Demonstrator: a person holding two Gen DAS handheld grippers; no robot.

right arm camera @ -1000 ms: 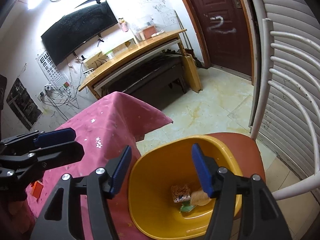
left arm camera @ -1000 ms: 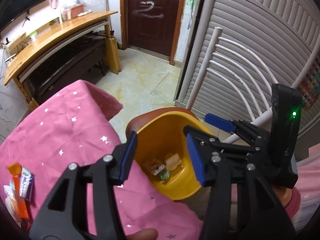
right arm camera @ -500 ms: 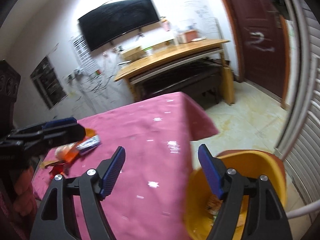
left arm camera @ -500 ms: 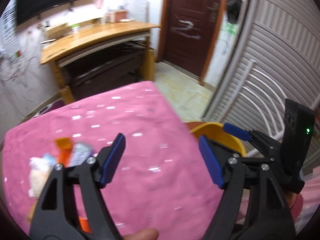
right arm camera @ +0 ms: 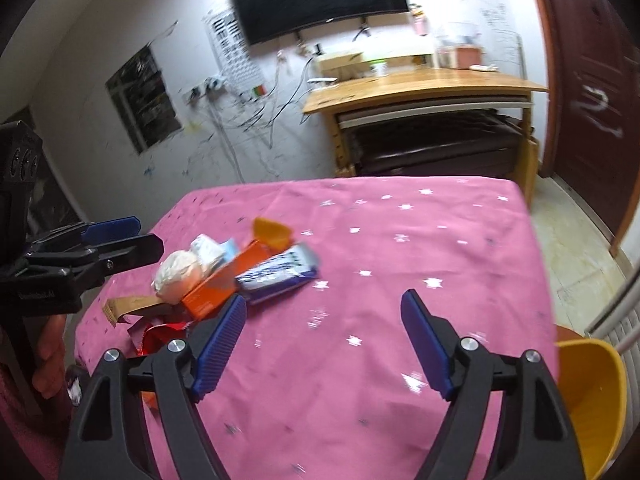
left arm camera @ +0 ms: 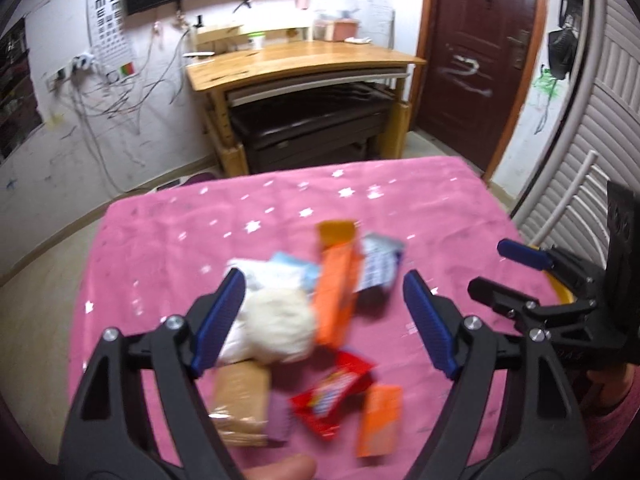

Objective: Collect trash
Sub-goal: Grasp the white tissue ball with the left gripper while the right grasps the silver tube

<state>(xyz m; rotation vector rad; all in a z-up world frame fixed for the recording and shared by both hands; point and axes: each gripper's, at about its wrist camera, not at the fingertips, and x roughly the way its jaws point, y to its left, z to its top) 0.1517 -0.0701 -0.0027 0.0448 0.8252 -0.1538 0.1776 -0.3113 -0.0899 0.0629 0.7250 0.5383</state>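
**Both tools empty over the litter pile**

In the left wrist view, the left tool [left arm camera: 324,312] hangs with its jaws wide apart and nothing between them, low in the frame, above a blurred heap of trash on the pink bench [left arm camera: 160,240]. From left to right the heap shows a tan packet [left arm camera: 240,400], a white wad [left arm camera: 280,320], an orange box [left arm camera: 336,280], a red wrapper [left arm camera: 332,396] and a silver-blue wrapper [left arm camera: 378,266]. At the right edge sits the right tool [left arm camera: 508,276].

In the right wrist view the same heap lies at centre left, near the bench's left edge. The right tool [right arm camera: 322,344] is also spread open and empty, over bare cloth right of the pile. The yellow bin [right arm camera: 592,400] stands at lower right, just beside the bench's edge.

The step in hand looks like reaching for the next piece. The next move likely calls for lowering the left tool around one item, probably the wad or the box, closing on it, then carrying it right to the bin.
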